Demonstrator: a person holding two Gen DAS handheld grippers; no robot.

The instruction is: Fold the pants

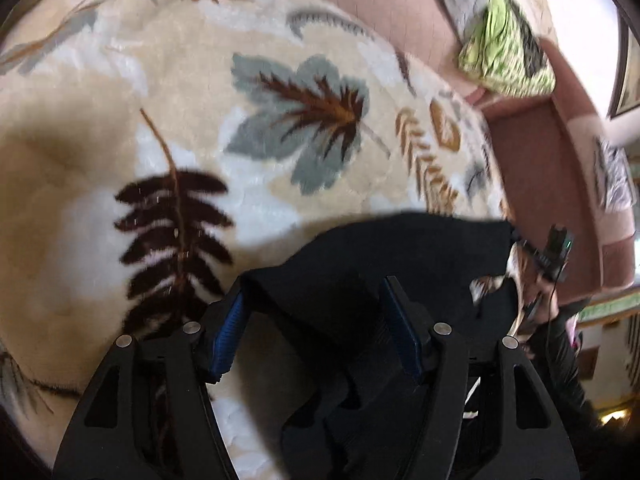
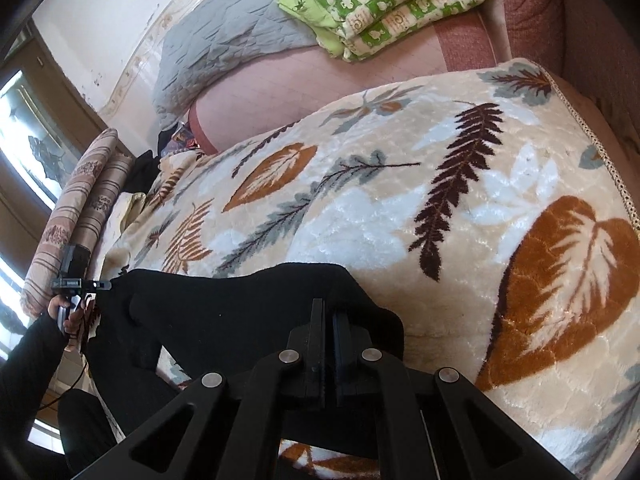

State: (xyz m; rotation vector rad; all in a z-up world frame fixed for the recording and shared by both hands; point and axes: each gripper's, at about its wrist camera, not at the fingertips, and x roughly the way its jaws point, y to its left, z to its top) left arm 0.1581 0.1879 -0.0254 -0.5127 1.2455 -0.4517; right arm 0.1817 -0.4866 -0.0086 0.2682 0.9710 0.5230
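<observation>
Black pants (image 1: 380, 260) lie crumpled on a cream blanket with a leaf pattern (image 1: 280, 120). My left gripper (image 1: 316, 284) points down over one end of them, its blue pads (image 1: 226, 336) standing well apart. Black cloth lies between them and neither pad presses on it. In the right wrist view the pants (image 2: 240, 312) stretch leftward across the blanket (image 2: 400, 200). My right gripper (image 2: 326, 306) is shut on a raised fold of the pants. A hand in a dark sleeve (image 2: 68, 316) holds the left gripper (image 2: 98, 284) at the pants' far end.
A folded green and white quilt (image 2: 400, 0) and a grey quilted cover (image 2: 224, 40) lie on the pink mattress (image 2: 300, 92) behind the blanket. Striped bolster pillows (image 2: 80, 200) sit at the left. The blanket's trimmed edge (image 2: 612, 168) runs down the right.
</observation>
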